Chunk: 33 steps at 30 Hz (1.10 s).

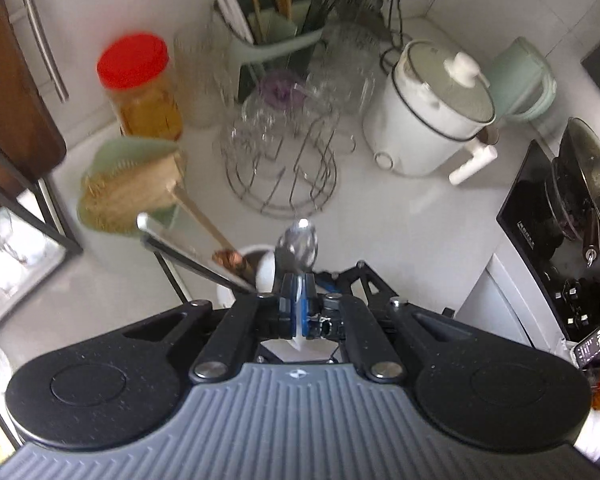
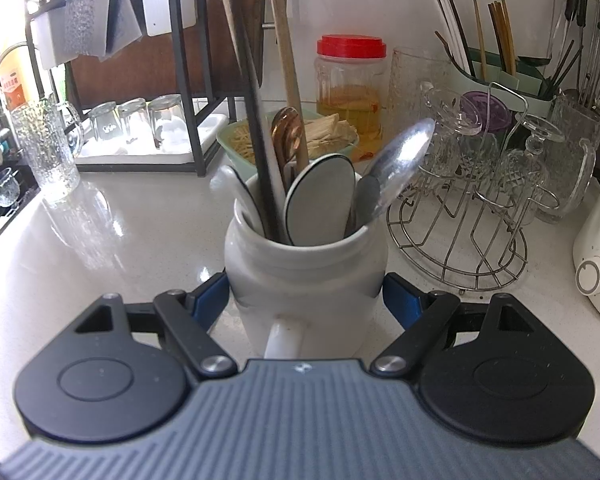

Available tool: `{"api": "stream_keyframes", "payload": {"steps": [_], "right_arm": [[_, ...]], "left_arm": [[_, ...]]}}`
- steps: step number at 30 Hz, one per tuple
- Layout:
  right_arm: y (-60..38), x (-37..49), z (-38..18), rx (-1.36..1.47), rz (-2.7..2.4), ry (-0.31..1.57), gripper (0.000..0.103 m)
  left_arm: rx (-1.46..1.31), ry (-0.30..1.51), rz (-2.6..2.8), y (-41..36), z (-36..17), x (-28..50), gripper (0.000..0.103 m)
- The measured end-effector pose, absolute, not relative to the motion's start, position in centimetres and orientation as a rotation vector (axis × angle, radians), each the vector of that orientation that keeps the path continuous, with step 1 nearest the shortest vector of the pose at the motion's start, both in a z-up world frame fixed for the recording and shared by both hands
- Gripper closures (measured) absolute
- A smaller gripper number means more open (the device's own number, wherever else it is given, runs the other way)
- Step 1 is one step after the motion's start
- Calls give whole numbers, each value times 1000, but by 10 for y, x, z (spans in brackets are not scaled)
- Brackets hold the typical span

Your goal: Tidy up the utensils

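Note:
A white ceramic jar [image 2: 305, 264] stands on the pale counter [image 2: 140, 232], packed with utensils: a dark stick, a wooden handle [image 2: 288, 64], a copper spoon [image 2: 286, 132], a flat white spatula head [image 2: 319, 196] and a steel spoon [image 2: 403, 160] leaning right. My right gripper [image 2: 304, 292] is shut on the jar, its blue pads [image 2: 210, 300] against both sides. In the left wrist view my left gripper [image 1: 298, 300] is shut on the handle of a shiny spoon [image 1: 298, 244], whose bowl points forward above the jar [image 1: 264, 272]. The jar's long handles slant up to the left.
A wire rack with upturned glasses [image 2: 459, 216] stands right of the jar, and a white cooker [image 1: 431, 120] beyond it. Behind are a red-lidded jar [image 2: 349, 88], a green bowl of sticks [image 1: 128, 184] and a chopstick holder [image 2: 499, 68]. A stove with pans [image 1: 579, 200] lies far right.

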State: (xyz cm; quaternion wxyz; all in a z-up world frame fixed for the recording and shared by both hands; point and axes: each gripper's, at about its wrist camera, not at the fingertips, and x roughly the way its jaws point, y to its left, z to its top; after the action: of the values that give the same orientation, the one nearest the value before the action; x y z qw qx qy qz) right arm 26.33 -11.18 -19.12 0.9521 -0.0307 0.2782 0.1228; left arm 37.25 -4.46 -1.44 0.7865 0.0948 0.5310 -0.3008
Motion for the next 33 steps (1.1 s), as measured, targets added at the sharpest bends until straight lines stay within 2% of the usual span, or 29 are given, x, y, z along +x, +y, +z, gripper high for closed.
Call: {"api": "stream_keyframes", "payload": {"steps": [7, 17, 20, 22, 25, 33], "right_arm": [[-112, 263, -191, -57, 249, 562, 17], [-113, 263, -191, -50, 247, 560, 17], [-113, 264, -191, -50, 249, 563, 17], [-112, 263, -191, -53, 246, 563, 17], [-112, 264, -191, -53, 242, 564, 17], [-111, 264, -190, -45, 231, 572, 17]], "left_arm": [[181, 1155, -632, -43, -19, 373, 101], [112, 1015, -602, -17, -5, 343, 98], [79, 968, -585, -5, -3, 331, 89], [51, 935, -571, 4, -2, 322, 78], [45, 868, -530, 17, -1, 308, 69], [-54, 814, -446, 52, -24, 276, 67]]}}
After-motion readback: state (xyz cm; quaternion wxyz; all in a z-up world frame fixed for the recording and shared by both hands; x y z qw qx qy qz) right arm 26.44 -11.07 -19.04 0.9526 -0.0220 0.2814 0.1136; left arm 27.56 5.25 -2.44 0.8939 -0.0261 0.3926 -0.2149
